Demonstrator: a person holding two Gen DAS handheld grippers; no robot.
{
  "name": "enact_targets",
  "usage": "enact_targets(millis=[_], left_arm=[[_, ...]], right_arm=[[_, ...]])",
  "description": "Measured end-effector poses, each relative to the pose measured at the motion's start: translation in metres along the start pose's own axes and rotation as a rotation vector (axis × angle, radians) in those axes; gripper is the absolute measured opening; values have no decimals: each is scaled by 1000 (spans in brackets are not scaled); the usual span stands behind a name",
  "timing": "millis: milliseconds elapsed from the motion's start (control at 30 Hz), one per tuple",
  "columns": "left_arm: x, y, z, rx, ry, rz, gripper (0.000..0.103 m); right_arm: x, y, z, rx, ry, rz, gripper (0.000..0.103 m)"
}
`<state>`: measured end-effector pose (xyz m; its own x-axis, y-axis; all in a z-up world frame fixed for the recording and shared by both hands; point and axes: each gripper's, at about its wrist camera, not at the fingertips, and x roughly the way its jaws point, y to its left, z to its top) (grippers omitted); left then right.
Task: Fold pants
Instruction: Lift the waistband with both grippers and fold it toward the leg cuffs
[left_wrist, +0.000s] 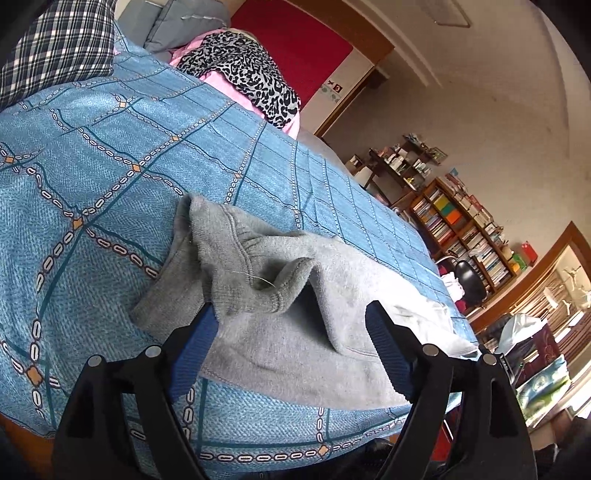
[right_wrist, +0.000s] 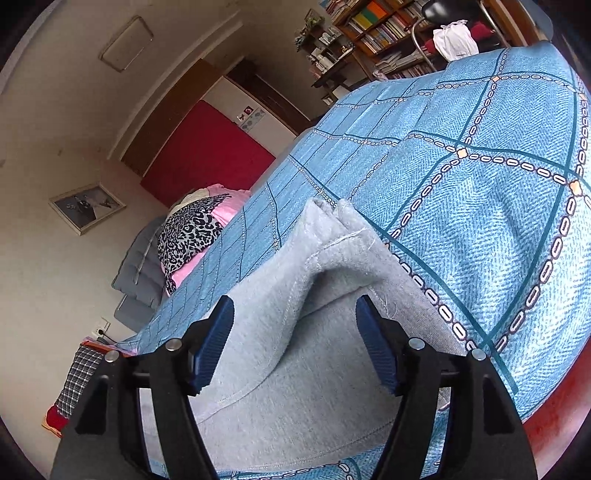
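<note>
Lying along the bed (left_wrist: 110, 155) edge, grey pants (left_wrist: 295, 332) stretch between both wide-open tools, left tool (left_wrist: 291, 347) and right tool (right_wrist: 295, 343), neither gripping.

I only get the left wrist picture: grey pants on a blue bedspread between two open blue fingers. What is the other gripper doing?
Observer: The right gripper is open too, with a raised fold of the grey pants standing between its fingers, not pinched.
Operator: Which part of the pants is that?
Observer: A raw-looking hem end with loose white threads, so probably a leg opening.
Operator: Anything on the wall there that I miss?
Observer: A framed picture hangs on the wall, left of the leopard-print cloth.
</note>
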<state>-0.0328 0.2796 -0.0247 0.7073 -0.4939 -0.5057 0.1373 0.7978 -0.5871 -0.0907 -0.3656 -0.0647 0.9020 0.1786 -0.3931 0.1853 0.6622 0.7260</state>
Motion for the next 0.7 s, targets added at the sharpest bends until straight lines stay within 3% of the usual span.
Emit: enact_targets(millis=[400, 567, 700], left_arm=[[0, 7, -7, -48, 33, -47, 83], [-8, -2, -7, -51, -8, -165, 88], [6, -11, -6, -35, 19, -137, 89]], right_arm=[[0, -5, 7, 37, -23, -3, 79], [2, -8, 8, 49, -25, -7, 79], [6, -6, 8, 41, -20, 1, 79]])
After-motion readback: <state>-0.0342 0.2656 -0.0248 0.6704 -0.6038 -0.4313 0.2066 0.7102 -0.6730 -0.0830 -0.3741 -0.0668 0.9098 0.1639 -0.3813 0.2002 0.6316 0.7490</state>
